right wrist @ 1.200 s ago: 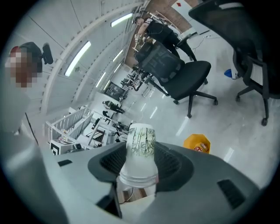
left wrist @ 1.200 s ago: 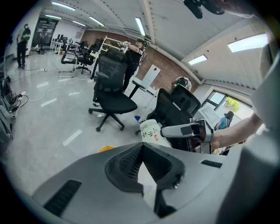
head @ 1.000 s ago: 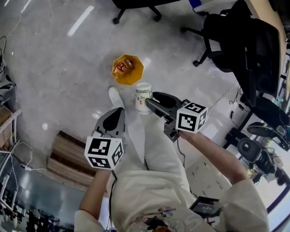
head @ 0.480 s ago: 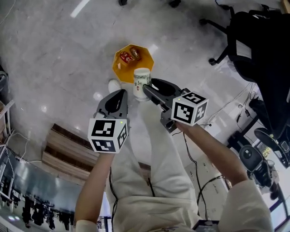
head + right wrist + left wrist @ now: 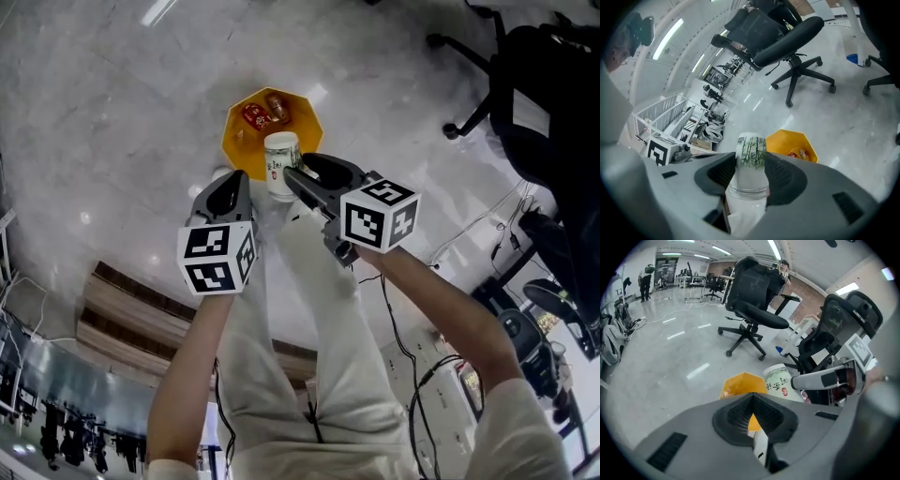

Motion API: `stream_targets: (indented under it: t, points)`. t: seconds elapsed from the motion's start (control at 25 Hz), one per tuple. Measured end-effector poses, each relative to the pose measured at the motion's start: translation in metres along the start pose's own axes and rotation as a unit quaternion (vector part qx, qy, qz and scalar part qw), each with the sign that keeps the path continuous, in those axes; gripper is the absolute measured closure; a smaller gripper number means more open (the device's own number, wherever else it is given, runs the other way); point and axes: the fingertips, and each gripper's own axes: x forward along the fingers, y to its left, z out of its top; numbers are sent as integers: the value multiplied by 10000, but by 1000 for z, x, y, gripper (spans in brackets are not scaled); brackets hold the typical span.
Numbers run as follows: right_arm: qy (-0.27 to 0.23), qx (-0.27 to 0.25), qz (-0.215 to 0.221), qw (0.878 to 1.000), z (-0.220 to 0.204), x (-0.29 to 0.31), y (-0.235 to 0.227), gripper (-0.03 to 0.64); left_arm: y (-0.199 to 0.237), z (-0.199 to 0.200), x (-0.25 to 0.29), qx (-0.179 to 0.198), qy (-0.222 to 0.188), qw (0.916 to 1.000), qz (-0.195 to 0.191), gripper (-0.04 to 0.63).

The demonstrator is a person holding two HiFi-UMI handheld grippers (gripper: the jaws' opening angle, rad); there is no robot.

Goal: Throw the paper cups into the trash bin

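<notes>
A white paper cup (image 5: 280,164) printed with green bamboo is clamped between the jaws of my right gripper (image 5: 298,180), which is shut on its sides. It hangs over the near rim of the yellow octagonal trash bin (image 5: 246,141) on the floor. In the right gripper view the cup (image 5: 751,154) stands upright between the pads, the bin (image 5: 790,142) just beyond. My left gripper (image 5: 228,192) is level with it on the left, shut and empty. Its view shows the bin (image 5: 740,384) and the cup (image 5: 780,383) ahead to the right.
Red wrappers or cans (image 5: 258,114) lie inside the bin. Black office chairs (image 5: 544,84) stand at the right and beyond the bin (image 5: 752,310). A wooden board (image 5: 122,314) lies on the floor at the left. Cables (image 5: 427,370) trail at the right. The person's pale trousers (image 5: 309,309) are below.
Both grippers have moved forward towards the yellow bin. The cup, earlier short of the bin, now overlaps its near rim. The right grip on the cup is unchanged.
</notes>
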Motion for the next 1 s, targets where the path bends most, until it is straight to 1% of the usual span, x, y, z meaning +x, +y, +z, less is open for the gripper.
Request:
stream_targets:
  t: [0.16,0.28,0.36,0.48,0.52,0.68,0.8,0.88,1.0]
  points:
    - [94,-9,-7,10000,-15,20,-22,417,17,-23,28,-139,126,9998,79,589]
    - [103,-4,-176,9998,-13,33,-48,419,22,-32,56,-300,189,9993,89,589]
    - [111,-42,-262,9996,-12,42,-61,419,26,-42,71,-450,319,9984,118,589]
    - [134,-37,-404,9991,-15,55,-77,419,30,-54,86,-476,414,9980,94,589]
    - [137,-9,-458,9989,-15,60,-82,419,31,-56,90,-493,413,9979,96,589]
    - [149,206,-715,9971,-18,77,-102,419,34,-63,106,-752,454,9960,128,589]
    - [217,387,-947,9945,-23,92,-115,419,38,-69,119,-683,617,9956,168,589]
    - [229,619,-1026,9925,-25,98,-119,416,40,-73,126,-599,723,9954,186,589]
    - [237,965,-1078,9892,-28,100,-120,385,42,-73,127,-481,797,9955,171,589]
